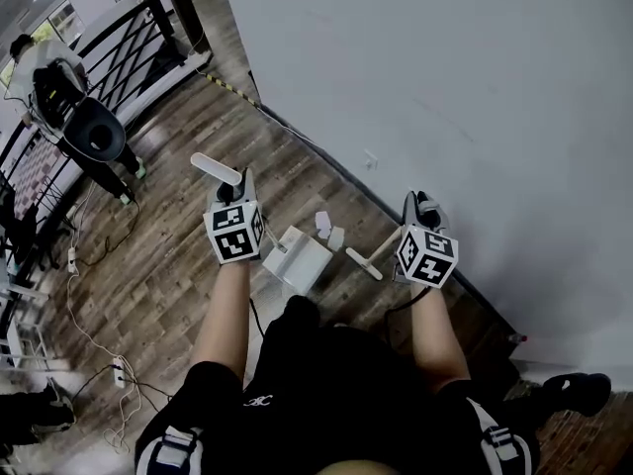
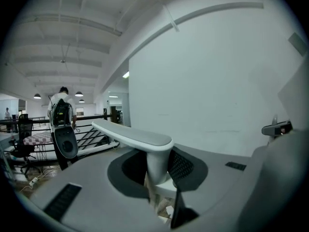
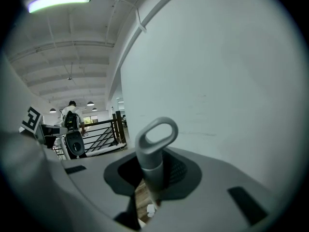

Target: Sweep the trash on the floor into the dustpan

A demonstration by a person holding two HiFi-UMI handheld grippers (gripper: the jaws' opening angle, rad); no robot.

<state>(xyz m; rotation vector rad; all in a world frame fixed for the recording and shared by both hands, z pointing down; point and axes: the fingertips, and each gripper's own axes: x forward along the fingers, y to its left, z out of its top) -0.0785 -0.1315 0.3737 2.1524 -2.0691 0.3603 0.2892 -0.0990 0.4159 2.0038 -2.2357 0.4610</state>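
Nearest, the left gripper (image 2: 154, 170) has its fingers clamped on the stem of the flat white-and-grey dustpan handle (image 2: 135, 135); the right gripper (image 3: 152, 173) has its fingers closed round the grey loop-ended broom handle (image 3: 155, 144); both grips sit high on the handles, so either tool could, I judge, pivot in the fingers under a sideways push. Below them the white plastic dustpan (image 1: 300, 260) sits low over the brown wood-plank floor (image 1: 178, 265), with the pale brush head (image 1: 363, 263) at its 3 o'clock; whether the pan's lip is flat on the boards cannot be told, and a raised lip would let trash slide underneath. Beyond, the small white paper scraps (image 1: 324, 224) lie at about 1 o'clock of the pan and 11 o'clock of the brush head, just beside both and well below either pair of fingers; they look light, so a brisk stroke may flick them past the pan; farther still, the white wall (image 1: 445, 87) stands near, leaving the brush little room behind them.
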